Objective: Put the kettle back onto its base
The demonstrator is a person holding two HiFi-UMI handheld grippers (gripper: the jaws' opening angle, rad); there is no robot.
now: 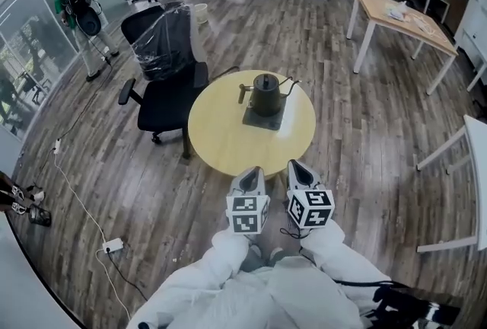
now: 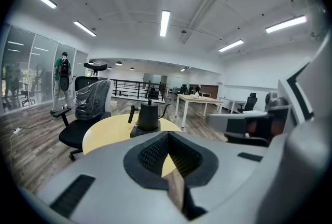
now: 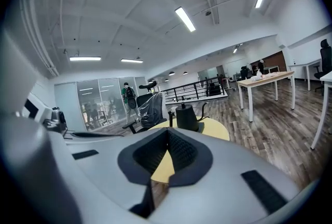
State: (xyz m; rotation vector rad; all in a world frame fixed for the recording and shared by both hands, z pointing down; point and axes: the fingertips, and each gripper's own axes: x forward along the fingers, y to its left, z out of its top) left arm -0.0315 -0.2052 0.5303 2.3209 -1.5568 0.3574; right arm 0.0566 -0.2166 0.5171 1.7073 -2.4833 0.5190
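A dark gooseneck kettle stands upright on its flat dark base on the round yellow table, right of centre. Both grippers hover side by side at the table's near edge, held by a person in white sleeves, well short of the kettle. My left gripper is shut with nothing in it, and so is my right gripper. The left gripper view shows the kettle ahead beyond the closed left gripper. In the right gripper view the kettle stands past the closed right gripper.
A black office chair with plastic over its back stands against the table's far left. A wooden desk is far right, a white table at the right edge. A power strip and cable lie on the floor left. A person stands far left.
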